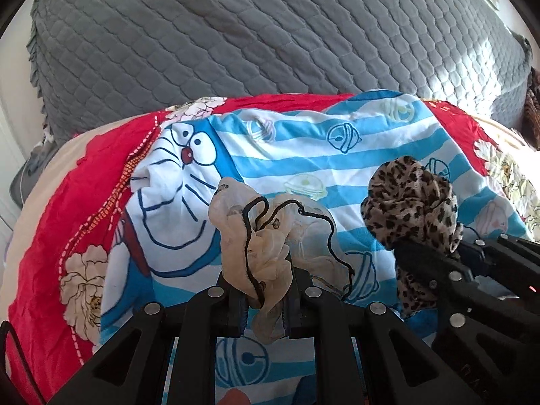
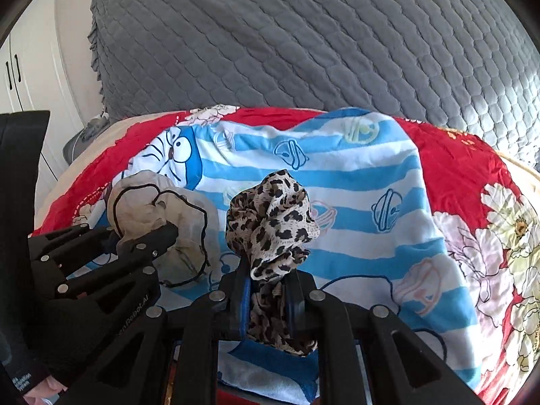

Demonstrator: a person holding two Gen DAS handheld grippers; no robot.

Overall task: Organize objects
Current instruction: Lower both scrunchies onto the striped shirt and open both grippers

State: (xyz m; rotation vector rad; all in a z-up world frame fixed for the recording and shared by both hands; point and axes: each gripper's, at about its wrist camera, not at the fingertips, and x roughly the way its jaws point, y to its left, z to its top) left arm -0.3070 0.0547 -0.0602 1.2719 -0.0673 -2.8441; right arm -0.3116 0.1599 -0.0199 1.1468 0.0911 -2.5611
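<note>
Now my left tongs point(image 1: 261, 298) clamp the beige scarf point(image 1: 256, 233), right tongs point(image 2: 270, 298) the leopard scarf point(image 2: 270, 216); the dangling cord point(image 1: 334, 236) may snag.

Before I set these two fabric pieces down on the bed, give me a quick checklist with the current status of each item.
1. Left gripper clamped on the beige sheer fabric: ok.
2. Right gripper clamped on the leopard-print fabric: ok.
3. The two fabrics apart, not tangled: ok.
4. Black cord on the beige piece hanging loose, could snag: not ok.
5. Striped cartoon cloth below lying flat: not ok, rumpled.
6. Where each piece belongs: cannot tell.
</note>
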